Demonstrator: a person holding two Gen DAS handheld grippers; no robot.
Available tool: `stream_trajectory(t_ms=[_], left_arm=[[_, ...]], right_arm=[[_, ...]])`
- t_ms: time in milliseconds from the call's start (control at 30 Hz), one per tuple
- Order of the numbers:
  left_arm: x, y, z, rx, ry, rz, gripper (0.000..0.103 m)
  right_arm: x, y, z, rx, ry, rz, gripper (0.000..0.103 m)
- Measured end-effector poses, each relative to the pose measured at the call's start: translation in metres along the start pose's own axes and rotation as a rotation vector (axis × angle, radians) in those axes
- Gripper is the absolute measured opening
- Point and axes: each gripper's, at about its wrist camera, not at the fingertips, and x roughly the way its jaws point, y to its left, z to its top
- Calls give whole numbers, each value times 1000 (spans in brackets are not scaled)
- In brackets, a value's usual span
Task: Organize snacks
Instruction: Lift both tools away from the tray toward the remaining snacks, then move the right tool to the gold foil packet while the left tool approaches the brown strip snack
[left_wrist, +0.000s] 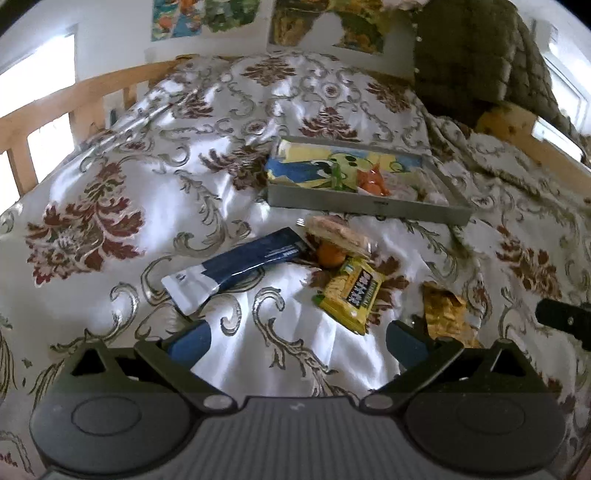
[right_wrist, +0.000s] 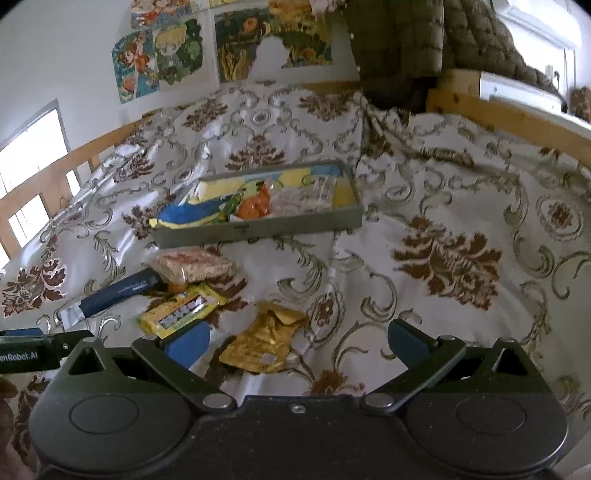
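A bed (left_wrist: 258, 110) with a flowered white cover carries a grey tray (left_wrist: 369, 208) that already holds some snacks. In front of the tray lie a blue packet (left_wrist: 236, 266), a yellow packet (left_wrist: 351, 291) and a gold packet (right_wrist: 266, 343). The left gripper (left_wrist: 295, 343) and the right gripper (right_wrist: 295, 345) both hover with fingers wide apart, holding nothing.

A grey tray (left_wrist: 365, 206) lies far on the bedspread, holding an orange packet (left_wrist: 375, 181) and clear wrappers. Nearer lie a blue pouch (left_wrist: 236, 264), a yellow pack (left_wrist: 351, 291), a gold wrapper (right_wrist: 266, 339) and perhaps biscuits (right_wrist: 195, 267)
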Motion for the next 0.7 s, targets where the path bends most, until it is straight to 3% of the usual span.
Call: stream_trajectory(t_ms=[200, 500, 700], left_arm=[[3, -17, -5, 88, 26, -68, 103], [23, -49, -16, 219, 75, -197, 103], [40, -66, -22, 299, 103, -238, 103]], right_arm=[[18, -8, 3, 57, 109, 75, 102], [62, -7, 16, 51, 232, 290, 102], [96, -11, 26, 32, 284, 338, 102]])
